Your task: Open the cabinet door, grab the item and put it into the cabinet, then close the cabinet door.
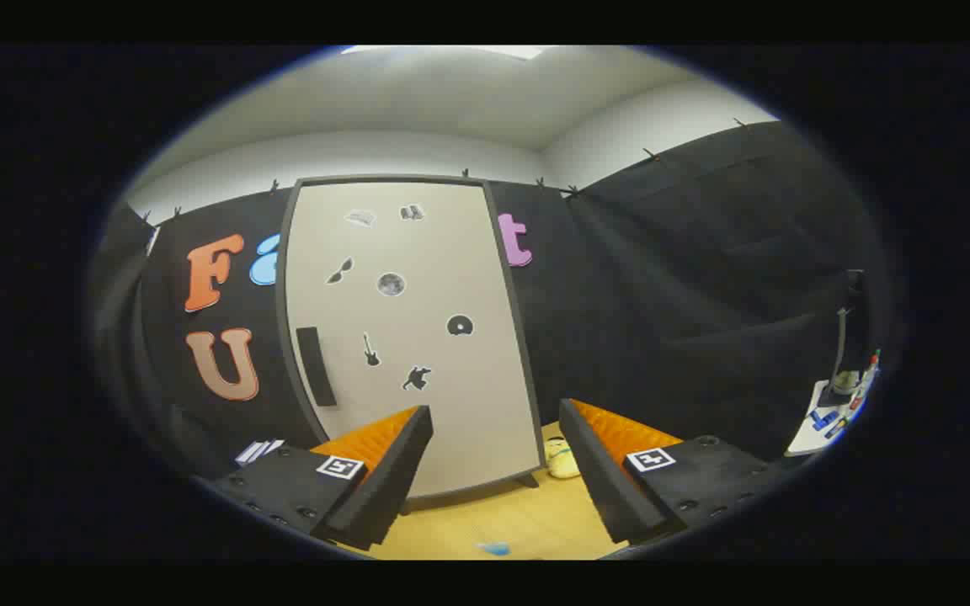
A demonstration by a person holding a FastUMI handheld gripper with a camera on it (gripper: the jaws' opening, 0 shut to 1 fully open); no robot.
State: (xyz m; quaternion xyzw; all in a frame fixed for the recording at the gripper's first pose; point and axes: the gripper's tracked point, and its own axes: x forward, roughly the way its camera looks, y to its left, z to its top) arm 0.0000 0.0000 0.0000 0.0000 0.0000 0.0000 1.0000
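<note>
A tall white cabinet (405, 337) with a dark frame stands on the wooden table, straight ahead of my fingers. Its door is shut and carries several small dark stickers. A dark vertical handle (316, 365) sits near the door's left edge, above my left finger. A small pale yellow item (562, 459) lies on the table by the cabinet's right foot, just beyond my right finger. My gripper (493, 454) is open, with nothing between the fingers, a short way back from the door.
The wooden table (527, 518) runs under the fingers, with a small blue object (495, 548) on it close below. Some white papers (258, 451) lie left of the cabinet. A white side table (834, 412) with small things stands far right.
</note>
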